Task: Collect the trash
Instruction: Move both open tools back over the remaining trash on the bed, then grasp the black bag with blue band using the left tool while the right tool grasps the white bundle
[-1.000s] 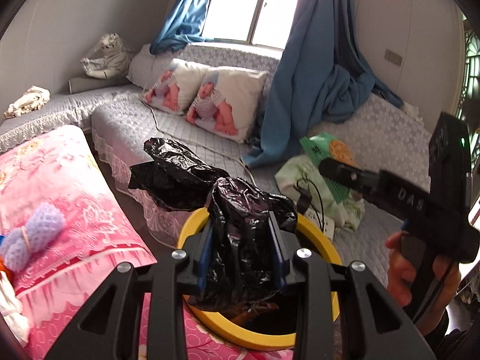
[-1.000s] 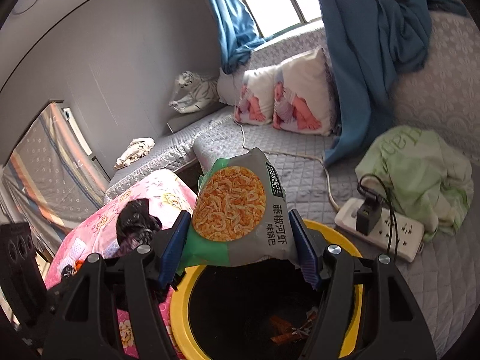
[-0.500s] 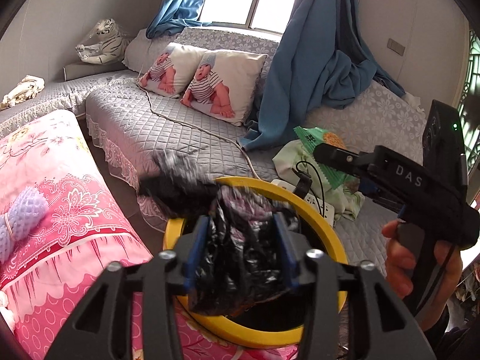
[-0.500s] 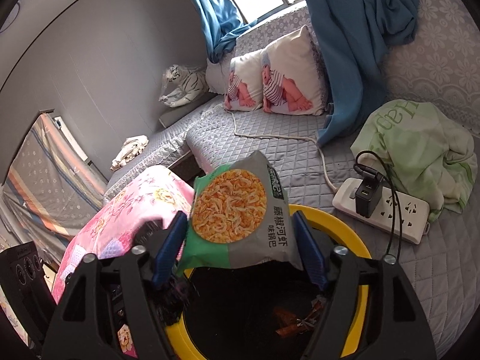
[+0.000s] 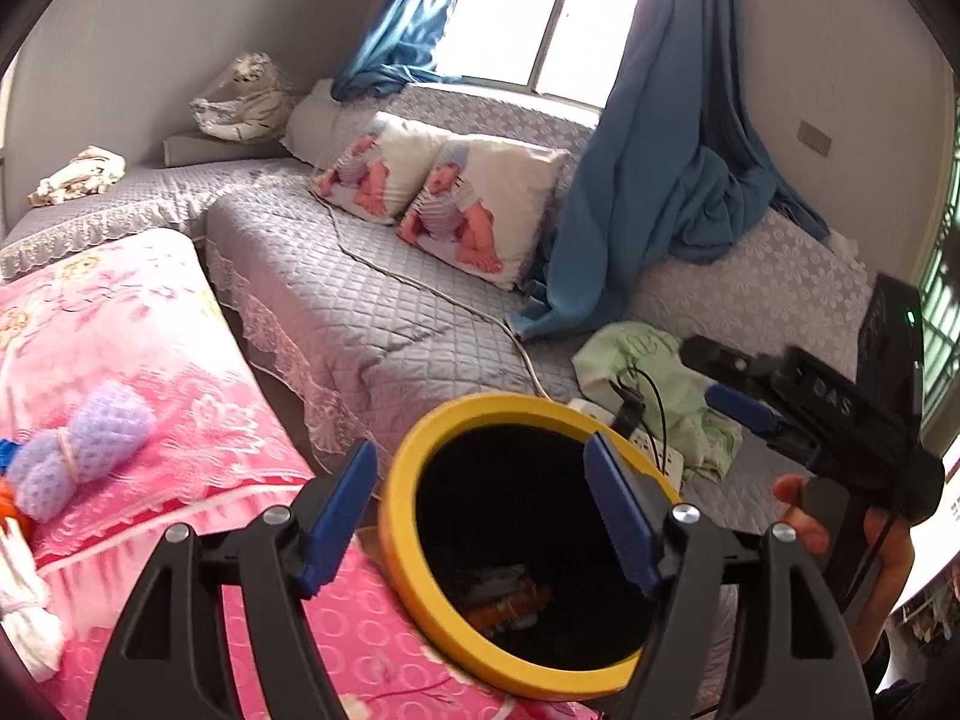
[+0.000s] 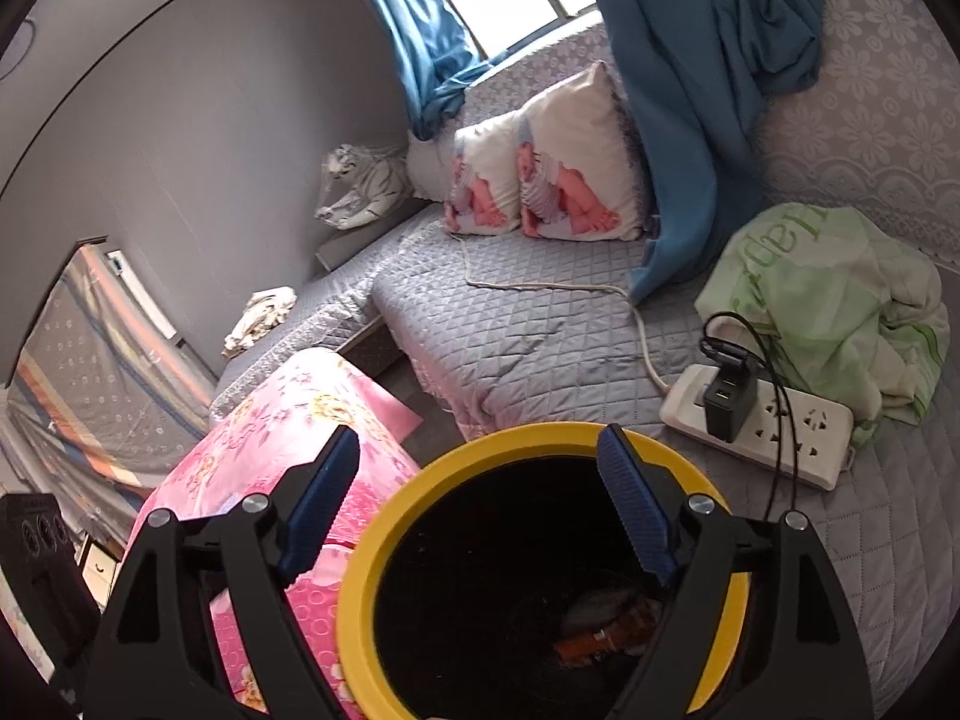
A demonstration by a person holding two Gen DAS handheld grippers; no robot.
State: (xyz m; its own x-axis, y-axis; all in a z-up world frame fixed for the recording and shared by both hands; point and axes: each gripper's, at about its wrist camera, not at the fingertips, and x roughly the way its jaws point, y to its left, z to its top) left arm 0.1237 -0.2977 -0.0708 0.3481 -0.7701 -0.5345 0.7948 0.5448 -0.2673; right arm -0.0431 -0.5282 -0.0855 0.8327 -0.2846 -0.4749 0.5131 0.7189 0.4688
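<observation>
- The trash bin [image 5: 401, 516] has a thick yellow rim and a black inside. It stands just under and ahead of both grippers, against the edge of the pink floral bedding [image 5: 138, 336].
- At the bottom of the bin, below the jaws, lies trash [image 6: 606, 630]: an orange wrapper and some grey, crumpled stuff. The rest of the inside is too dark to make out.
- In the left wrist view the same heap [image 5: 507, 597] shows as orange and brownish scraps, low down and nearer the right-hand finger.
- The left gripper [image 5: 480, 501] hangs over the bin mouth. Its blue-padded jaws are opening and stand well apart, with nothing between them.
- The right gripper [image 6: 479, 501] is likewise over the bin. Its jaws are opening and wide apart, with only the dark opening between the pads.
- From the left wrist camera the right gripper also appears off to the right of the jaws, held by a hand [image 5: 852, 546].
- Beyond the right finger of the right gripper a white power strip [image 6: 759, 423] with a black charger [image 6: 729, 399] lies on the grey quilted sofa cover [image 6: 528, 330], touching a crumpled pale green cloth [image 6: 834, 300].
- Left of the left gripper's jaws a lilac knitted bundle [image 5: 84, 450] rests on the pink bedding.
- Far ahead of the jaws two printed cushions [image 5: 444, 204] lean beside a blue curtain [image 5: 654, 180].
</observation>
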